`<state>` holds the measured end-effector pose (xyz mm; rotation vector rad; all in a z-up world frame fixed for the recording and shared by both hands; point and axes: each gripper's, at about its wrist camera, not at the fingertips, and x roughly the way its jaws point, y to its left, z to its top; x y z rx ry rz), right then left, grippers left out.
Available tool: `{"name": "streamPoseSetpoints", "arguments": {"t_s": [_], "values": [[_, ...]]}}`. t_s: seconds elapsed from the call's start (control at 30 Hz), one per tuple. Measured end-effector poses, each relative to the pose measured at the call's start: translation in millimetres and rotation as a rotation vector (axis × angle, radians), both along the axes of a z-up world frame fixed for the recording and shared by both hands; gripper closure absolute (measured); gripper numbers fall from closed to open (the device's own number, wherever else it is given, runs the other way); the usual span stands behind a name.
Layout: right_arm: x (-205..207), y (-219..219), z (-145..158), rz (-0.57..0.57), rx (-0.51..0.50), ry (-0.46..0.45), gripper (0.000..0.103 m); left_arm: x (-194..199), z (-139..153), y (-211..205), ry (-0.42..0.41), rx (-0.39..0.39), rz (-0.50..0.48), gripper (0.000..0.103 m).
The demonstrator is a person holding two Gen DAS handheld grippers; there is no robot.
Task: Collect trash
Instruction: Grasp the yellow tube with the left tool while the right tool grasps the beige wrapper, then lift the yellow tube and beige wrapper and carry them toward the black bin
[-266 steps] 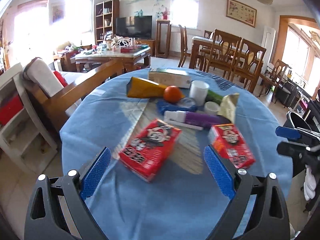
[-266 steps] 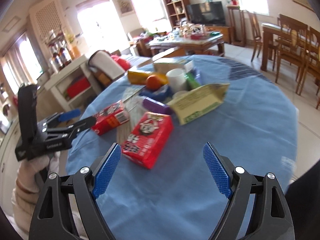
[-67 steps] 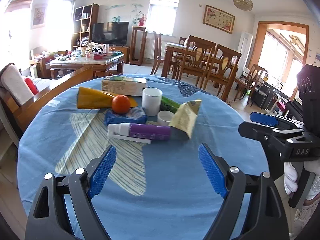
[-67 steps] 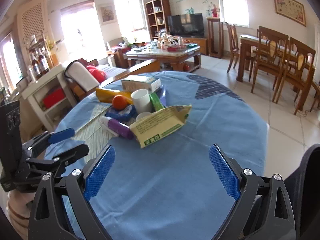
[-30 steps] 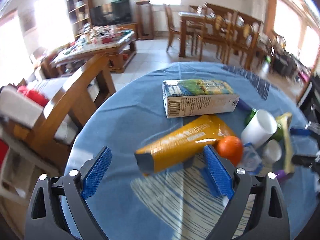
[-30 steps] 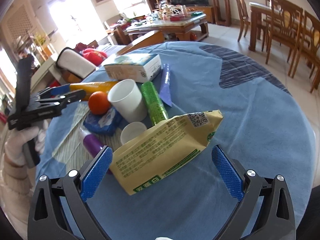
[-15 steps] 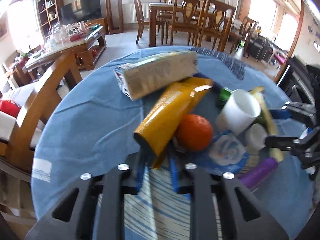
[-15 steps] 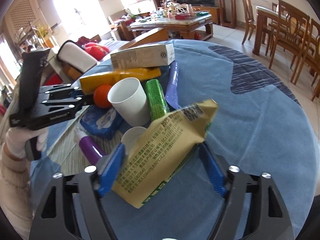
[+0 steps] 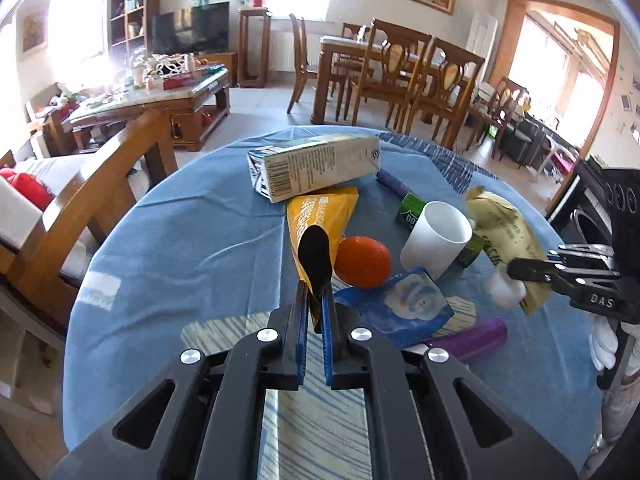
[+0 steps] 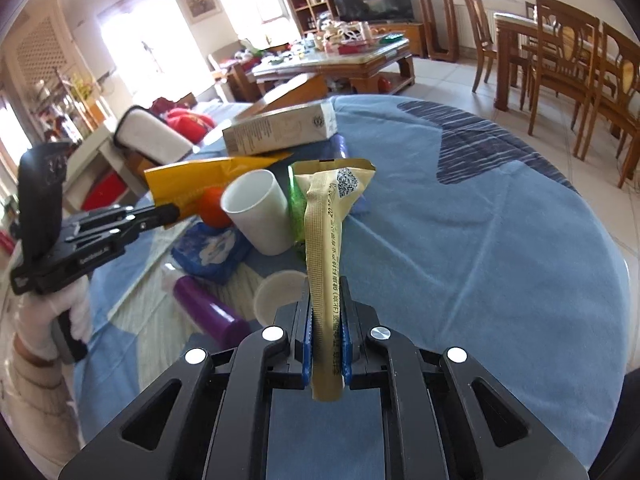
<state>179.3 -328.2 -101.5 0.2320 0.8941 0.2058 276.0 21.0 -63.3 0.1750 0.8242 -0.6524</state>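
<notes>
The crumpled yellow-orange foil wrapper (image 9: 320, 216) sits pinched at its open dark end between the blue pads of the left gripper (image 9: 315, 312), whose jaws have just been closing and now clench on it; the rest of the wrapper reaches away towards the carton. The beige printed paper-foil pouch (image 10: 326, 248) stands edge-on between the pads of the right gripper (image 10: 326, 344), whose jaws have likewise just been closing and now squeeze its lower part, its QR-coded top pointing away from the camera.

Both pieces lie over a round table covered with a blue cloth (image 9: 180, 248). Around them is one of each: a long white drink carton (image 9: 316, 168) lying on its side at the far end, touching the yellow wrapper; a round orange fruit (image 9: 362, 262) just beside the wrapper; a white plastic cup (image 9: 436, 240) tipped on its side; a green roll (image 10: 296, 212) behind the cup; a blue plastic tissue pack (image 9: 400, 308); a purple cylindrical bottle (image 10: 208, 314) lying flat; and a small white round lid (image 10: 280, 294) beside the pouch.

A white-gloved hand (image 10: 52, 316) grips the left tool.
</notes>
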Motion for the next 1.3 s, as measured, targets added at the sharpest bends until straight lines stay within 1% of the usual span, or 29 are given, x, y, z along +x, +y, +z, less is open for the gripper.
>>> {"name": "streamPoseSetpoints", "arguments": {"t_s": [0.13, 0.3, 0.37, 0.43, 0.5, 0.57, 0.63, 0.7, 0.8, 0.97, 1.03, 1.3], "values": [[-16.8, -4.5, 9.0, -0.001, 0.014, -0.019, 0.092, -9.9, 7.3, 4.4, -0.025, -0.028, 0.023, 0.098], [-39.5, -11.5, 19.4, 0.002, 0.054, -0.050, 0.092, -33.0, 28.0, 6.3, -0.082, -0.057, 0.040, 0.099], [-46.4, -13.5, 21.2, -0.001, 0.071, -0.057, 0.092, -41.1, 33.1, 5.0, -0.092, -0.065, 0.037, 0.099], [-50.7, -16.0, 19.3, -0.004, 0.083, -0.044, 0.092, -50.7, 37.6, 3.0, -0.103, -0.059, 0.038, 0.099], [-51.9, -15.5, 11.2, -0.005, 0.070, -0.011, 0.091, -57.0, 37.8, 0.7, -0.102, -0.046, 0.037, 0.099], [-54.0, -16.0, 1.9, -0.003, 0.062, 0.020, 0.090, -60.9, 34.6, -0.7, -0.089, -0.039, 0.042, 0.099], [-56.9, -15.4, -3.2, -0.001, 0.069, 0.029, 0.090, -66.2, 30.7, 1.8, -0.083, -0.041, 0.051, 0.099], [-61.7, -15.5, -6.2, 0.008, 0.080, 0.037, 0.083, -71.9, 31.2, 4.9, -0.083, -0.054, 0.059, 0.099], [-66.3, -14.2, -5.7, 0.014, 0.066, 0.023, 0.083, -82.3, 35.1, 9.0, -0.091, -0.075, 0.074, 0.099], [-72.1, -19.1, -3.3, 0.005, 0.097, 0.004, 0.083, -103.3, 41.6, 9.0, -0.114, -0.089, 0.085, 0.099], [-75.3, -19.9, -2.2, 0.003, 0.100, -0.005, 0.090, -112.3, 43.6, 10.0, -0.122, -0.092, 0.087, 0.099], [-98.1, -26.3, 15.3, -0.003, 0.101, -0.054, 0.092, -148.0, 58.8, -5.1, -0.165, -0.116, 0.057, 0.099]]}}
